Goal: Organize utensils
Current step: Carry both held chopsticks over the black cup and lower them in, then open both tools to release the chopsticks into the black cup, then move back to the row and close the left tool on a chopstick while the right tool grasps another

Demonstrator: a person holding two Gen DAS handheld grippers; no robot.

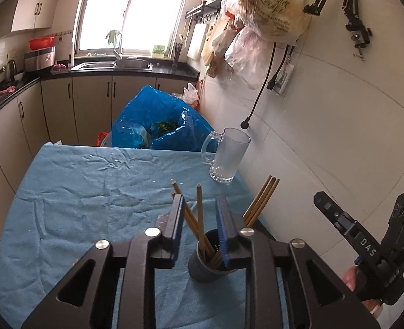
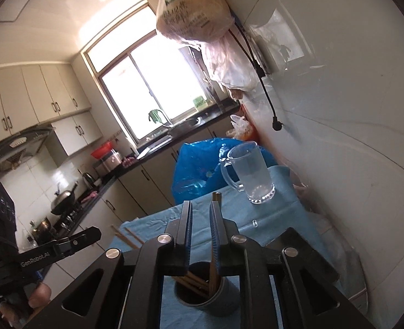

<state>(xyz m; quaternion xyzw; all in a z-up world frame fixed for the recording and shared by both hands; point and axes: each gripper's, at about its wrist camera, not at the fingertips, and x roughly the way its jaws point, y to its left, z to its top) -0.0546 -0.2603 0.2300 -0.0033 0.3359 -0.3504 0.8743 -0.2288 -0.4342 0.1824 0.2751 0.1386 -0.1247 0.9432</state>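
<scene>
A dark grey holder cup (image 1: 204,267) stands on the blue cloth (image 1: 92,192) with several wooden chopsticks (image 1: 200,219) leaning in it. My left gripper (image 1: 200,205) is open just above the cup, its fingers astride some chopsticks without touching them. Three more chopsticks (image 1: 262,200) lean right, outside the fingers. In the right wrist view the cup (image 2: 207,298) sits below my right gripper (image 2: 202,208), whose jaws stand slightly apart with a chopstick tip (image 2: 216,196) rising between them, not clearly clamped. The right gripper body (image 1: 366,241) shows at the left view's right edge.
A glass mug (image 1: 228,156) stands at the cloth's far right by the white wall (image 1: 325,137); it also shows in the right wrist view (image 2: 252,172). A blue plastic bag (image 1: 158,118) sits behind the table. Bags (image 1: 270,8) hang overhead. Kitchen counter (image 1: 119,71) lies beyond.
</scene>
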